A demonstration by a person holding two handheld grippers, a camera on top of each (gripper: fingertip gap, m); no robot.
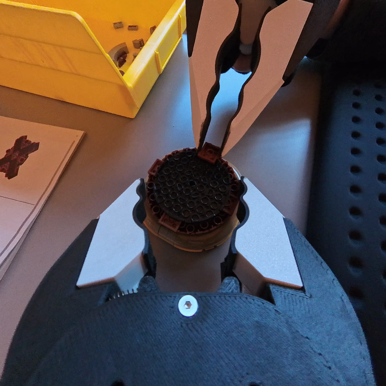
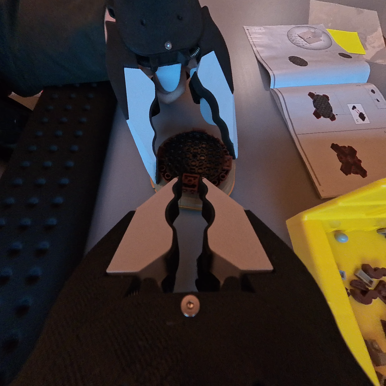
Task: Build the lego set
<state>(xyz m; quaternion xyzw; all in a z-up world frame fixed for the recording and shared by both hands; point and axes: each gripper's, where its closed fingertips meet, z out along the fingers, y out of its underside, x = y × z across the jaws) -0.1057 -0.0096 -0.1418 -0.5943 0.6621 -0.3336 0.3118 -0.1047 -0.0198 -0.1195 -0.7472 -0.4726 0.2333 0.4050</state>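
Two grippers are working one model here. Left gripper (image 1: 191,200) is sitting spread wide and clamping the round lego build (image 1: 193,194) by its sides, so it's standing on the grey table (image 1: 104,167) between the fingers. Right gripper (image 2: 189,183) is nearly closed, pinching a small dark red brick (image 2: 189,183) at its tips and pressing it against the build's rim. The build is showing a black studded disc on top, dark red bits around the edge and a tan base. Yellow bin (image 1: 133,83) and instruction booklet (image 2: 334,125) are lying nearby.
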